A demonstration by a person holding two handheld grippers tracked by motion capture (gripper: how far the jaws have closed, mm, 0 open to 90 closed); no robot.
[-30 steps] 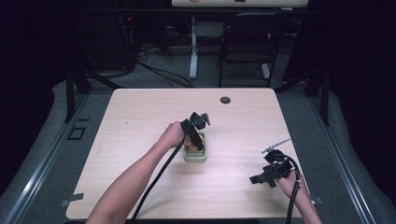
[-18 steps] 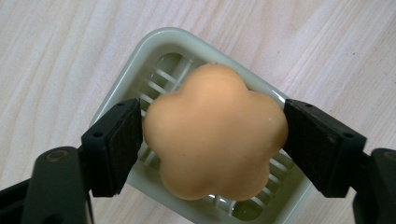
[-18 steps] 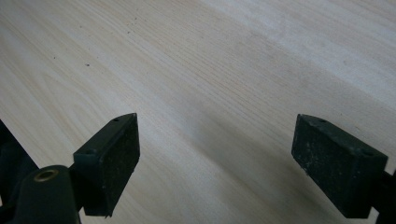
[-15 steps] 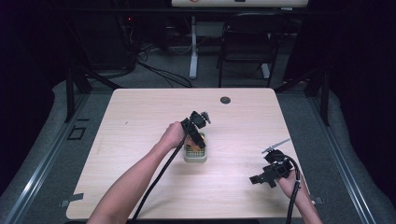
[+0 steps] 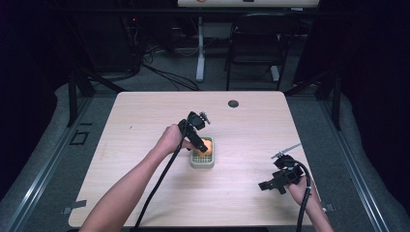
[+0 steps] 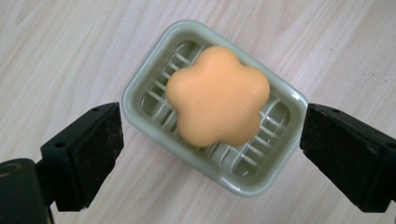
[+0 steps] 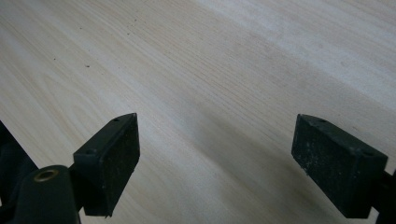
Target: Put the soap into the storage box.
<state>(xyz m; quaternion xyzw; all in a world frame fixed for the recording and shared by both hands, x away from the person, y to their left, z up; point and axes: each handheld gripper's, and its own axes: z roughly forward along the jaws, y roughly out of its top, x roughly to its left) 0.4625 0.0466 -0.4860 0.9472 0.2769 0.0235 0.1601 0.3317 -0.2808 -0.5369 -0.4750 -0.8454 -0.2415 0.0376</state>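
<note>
Soap, orange and flower-shaped, lies flat on the ribbed floor of a pale green dish near the middle of the wooden table. I hold my left gripper directly above it, looking straight down, jaws spread wide so one stands off each short end of the dish, touching neither dish nor soap and gripping nothing. That straddle, I judge, leaves me free either to close on the dish or to lift clear. My right gripper sits low near the table's right front corner, well apart from the dish; its jaws are likewise wide apart with nothing but bare wood between them, so I read it as parked out of the way.
</note>
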